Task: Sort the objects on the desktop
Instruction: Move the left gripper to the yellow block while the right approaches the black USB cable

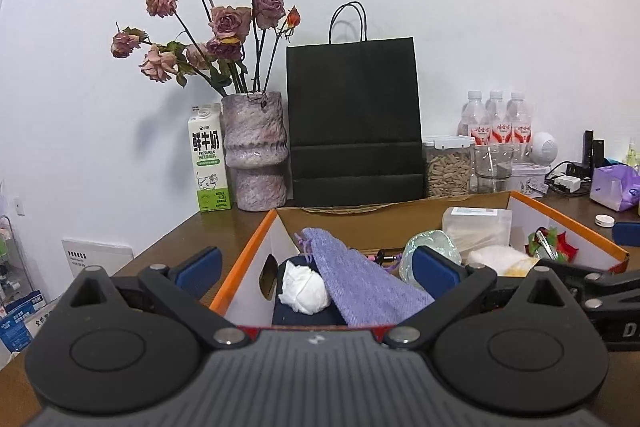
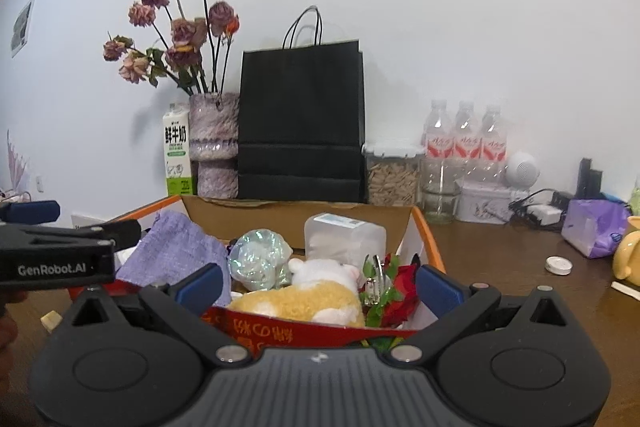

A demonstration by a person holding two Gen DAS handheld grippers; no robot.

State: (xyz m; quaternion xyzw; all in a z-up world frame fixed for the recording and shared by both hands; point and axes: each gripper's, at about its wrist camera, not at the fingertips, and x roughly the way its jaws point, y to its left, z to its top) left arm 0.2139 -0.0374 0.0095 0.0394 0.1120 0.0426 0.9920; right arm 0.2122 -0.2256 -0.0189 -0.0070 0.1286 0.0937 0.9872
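Note:
An orange-rimmed cardboard box (image 1: pixel 244 251) (image 2: pixel 430 243) sits on the brown desk, right under both grippers. It holds a purple knit pouch (image 1: pixel 360 279) (image 2: pixel 172 251), a crumpled white tissue (image 1: pixel 302 287), an iridescent wrapped ball (image 2: pixel 260 259), a clear plastic container (image 2: pixel 344 239), a yellow-and-white plush toy (image 2: pixel 304 301) and a red rose with a metal clip (image 2: pixel 396 299). My left gripper (image 1: pixel 318 267) hangs open over the pouch and tissue, holding nothing. Over the plush and the box's near wall, my right gripper (image 2: pixel 320 287) is also open and holds nothing.
Against the wall stand a milk carton (image 1: pixel 210 159), a vase of dried roses (image 1: pixel 256 151), a black paper bag (image 1: pixel 354 123), a seed jar (image 2: pixel 392 175), a glass (image 2: pixel 440 199) and three water bottles (image 2: pixel 464 135). A purple tissue pack (image 2: pixel 596 231), white round lid (image 2: pixel 559 265) and yellow mug (image 2: pixel 628 259) lie at right.

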